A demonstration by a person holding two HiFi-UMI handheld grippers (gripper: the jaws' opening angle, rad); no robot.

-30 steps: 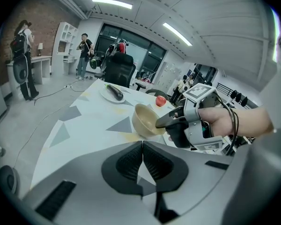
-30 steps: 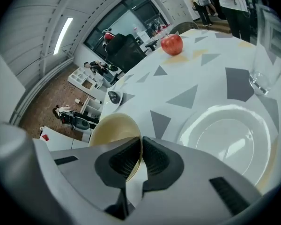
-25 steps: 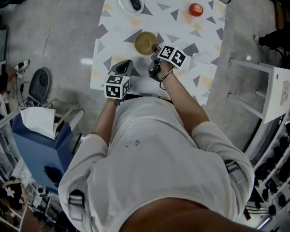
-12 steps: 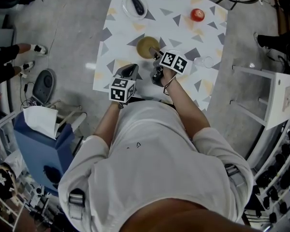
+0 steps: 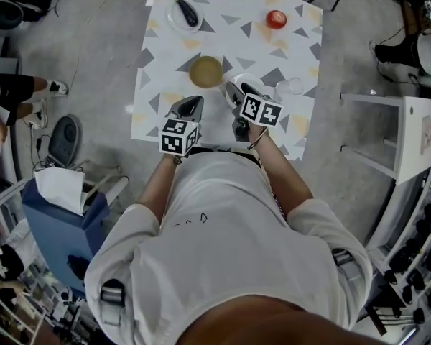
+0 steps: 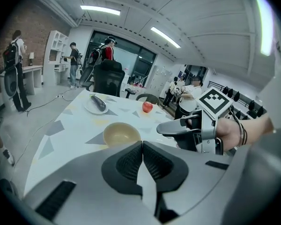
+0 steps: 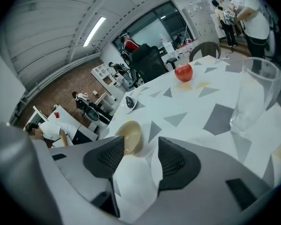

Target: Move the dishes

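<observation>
Right gripper jaws: a second ago closed at the tan bowl rim; they have just been opening and now stand apart, nothing pinched between the pads.
Right gripper place: drawn back toward the person, now clear of the bowl's near right edge.
Tan bowl: let go, sitting free on the table.

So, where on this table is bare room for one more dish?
The far middle, between the eggplant plate and the apple, is bare. So is the left strip beside the bowl. The near side is crowded: bowl, glass, left gripper, and right gripper, its empty jaws just opened.
</observation>
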